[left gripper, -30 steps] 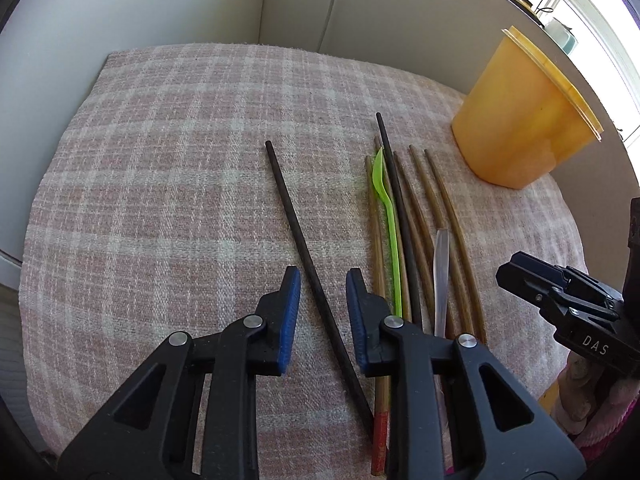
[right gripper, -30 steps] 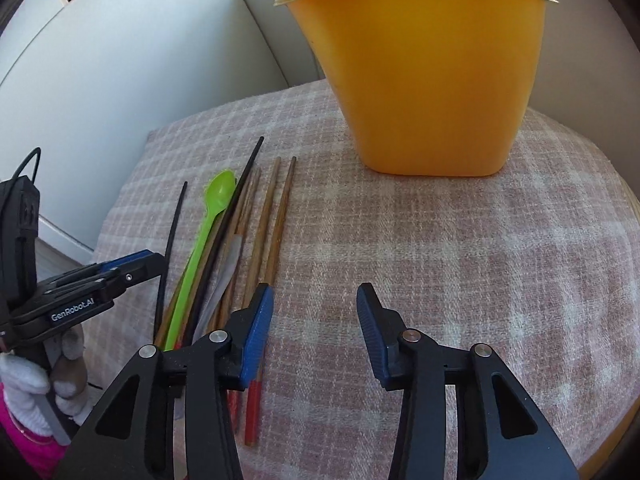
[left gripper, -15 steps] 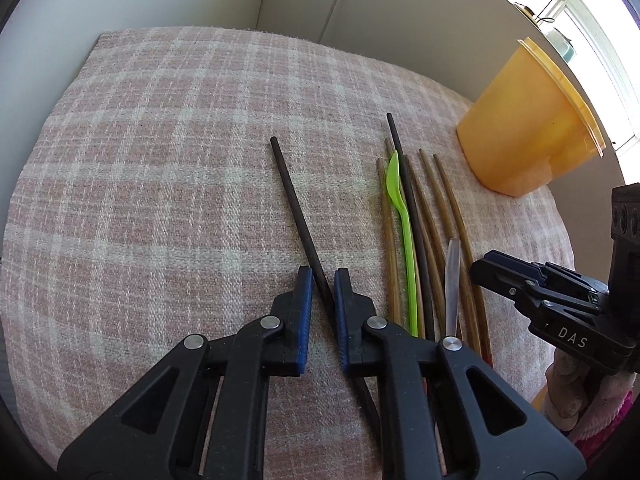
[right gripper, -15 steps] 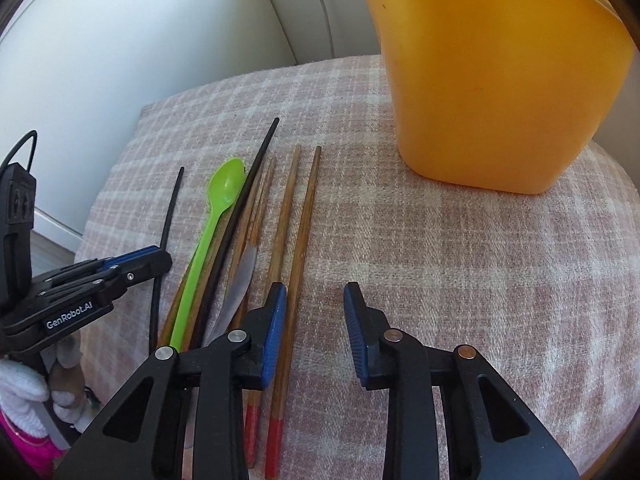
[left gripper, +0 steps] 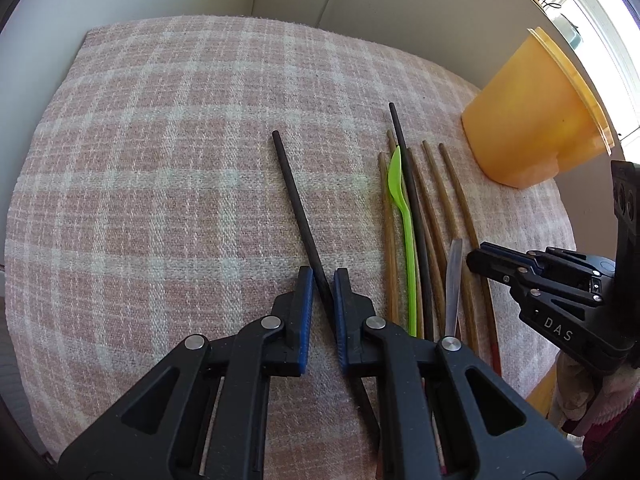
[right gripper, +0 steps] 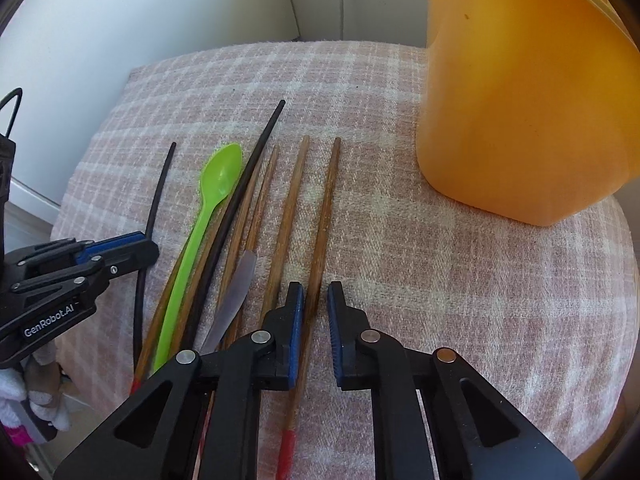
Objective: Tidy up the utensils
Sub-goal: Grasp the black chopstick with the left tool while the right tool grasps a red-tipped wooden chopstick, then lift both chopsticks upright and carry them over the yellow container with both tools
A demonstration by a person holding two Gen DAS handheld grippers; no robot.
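My left gripper pinches the lone black chopstick; my right gripper straddles a wooden chopstick, seemingly unclamped. The orange tub's contents stay hidden.

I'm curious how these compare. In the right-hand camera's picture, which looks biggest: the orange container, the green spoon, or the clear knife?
1. Orange container, though it stands nearest the lens.
2. Green spoon.
3. Clear knife, partly hidden behind the gripper.
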